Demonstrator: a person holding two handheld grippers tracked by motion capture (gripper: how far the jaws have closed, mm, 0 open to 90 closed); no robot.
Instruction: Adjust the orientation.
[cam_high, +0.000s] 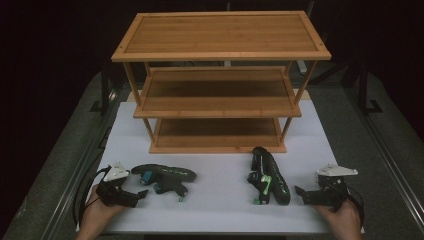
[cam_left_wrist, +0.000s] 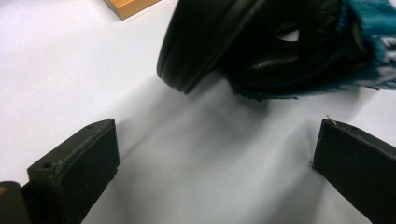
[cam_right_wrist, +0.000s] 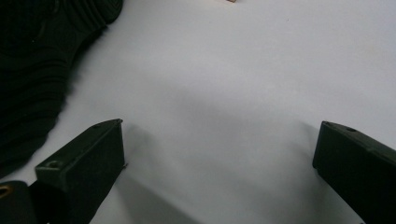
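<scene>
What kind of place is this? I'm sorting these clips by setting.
Probably a lab or test bench set up for recording, not a home: a white table in a dark room, metal rails beside it, a bare wooden shelf and two sandals laid out in front.

Glossy black sandals (cam_high: 270, 175), wooden rack (cam_high: 220, 80)

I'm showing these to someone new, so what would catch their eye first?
Probably the three-tier wooden shelf rack, standing bare at the far side of the white table. In front of it lie two black sandals, the left sandal flat and the right sandal on its side. The left gripper and right gripper rest open beside them.
</scene>
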